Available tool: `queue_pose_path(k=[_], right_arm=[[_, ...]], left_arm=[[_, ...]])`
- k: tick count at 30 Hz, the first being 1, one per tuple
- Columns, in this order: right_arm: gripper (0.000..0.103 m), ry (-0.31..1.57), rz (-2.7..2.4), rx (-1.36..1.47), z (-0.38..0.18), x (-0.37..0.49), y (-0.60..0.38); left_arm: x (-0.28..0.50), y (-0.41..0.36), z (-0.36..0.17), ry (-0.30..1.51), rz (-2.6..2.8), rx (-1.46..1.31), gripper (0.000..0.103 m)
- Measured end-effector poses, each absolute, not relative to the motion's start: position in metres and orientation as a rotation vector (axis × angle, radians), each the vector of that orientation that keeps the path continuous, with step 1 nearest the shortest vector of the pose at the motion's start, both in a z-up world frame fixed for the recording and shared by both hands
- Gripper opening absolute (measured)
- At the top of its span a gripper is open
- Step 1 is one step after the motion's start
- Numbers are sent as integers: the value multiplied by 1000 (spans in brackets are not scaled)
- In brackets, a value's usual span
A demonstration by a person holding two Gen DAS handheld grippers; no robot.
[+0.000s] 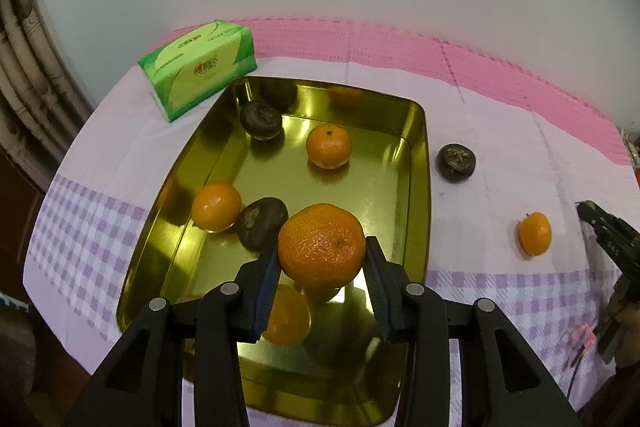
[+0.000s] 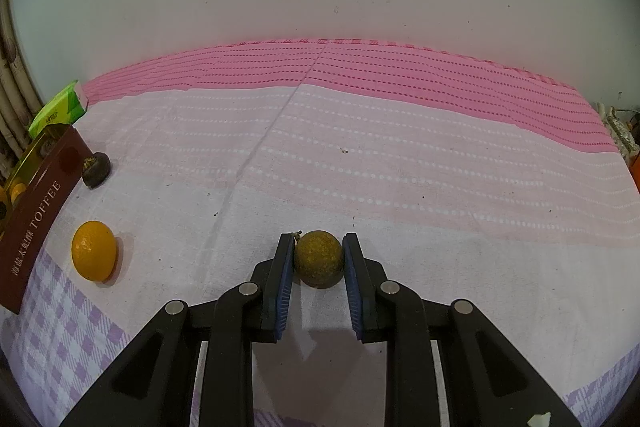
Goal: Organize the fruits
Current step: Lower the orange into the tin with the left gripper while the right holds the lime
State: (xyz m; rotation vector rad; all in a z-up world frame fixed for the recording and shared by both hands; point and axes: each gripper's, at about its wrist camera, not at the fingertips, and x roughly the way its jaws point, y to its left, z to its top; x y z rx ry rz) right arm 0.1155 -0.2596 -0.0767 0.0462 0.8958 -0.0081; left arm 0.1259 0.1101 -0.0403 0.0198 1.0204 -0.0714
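My left gripper (image 1: pixel 322 253) is shut on a large orange mandarin (image 1: pixel 321 245) and holds it above the near part of a gold metal tray (image 1: pixel 416 187). In the tray lie two mandarins (image 1: pixel 329 146) (image 1: pixel 216 205), another under the gripper (image 1: pixel 286 315), and dark brown fruits (image 1: pixel 261 119) (image 1: pixel 262 223). On the cloth right of the tray lie a dark fruit (image 1: pixel 456 163) and a mandarin (image 1: pixel 534 233). My right gripper (image 2: pixel 319 259) is shut on a small brownish-green round fruit (image 2: pixel 319 258) resting on the cloth.
A green tissue pack (image 1: pixel 198 67) stands behind the tray's far left corner. In the right wrist view the tray's red TOFFEE side (image 2: pixel 34 223) is at far left, with a mandarin (image 2: pixel 94 250) and a dark fruit (image 2: pixel 96 169) beside it. A white wall backs the table.
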Motion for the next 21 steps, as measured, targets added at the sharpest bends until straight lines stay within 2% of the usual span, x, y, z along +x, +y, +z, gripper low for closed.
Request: queue_pose_path(k=[21], right_arm=[[22, 897, -10, 48, -76, 116, -259]], left_arm=[[149, 93, -55, 1043, -60, 67, 42]])
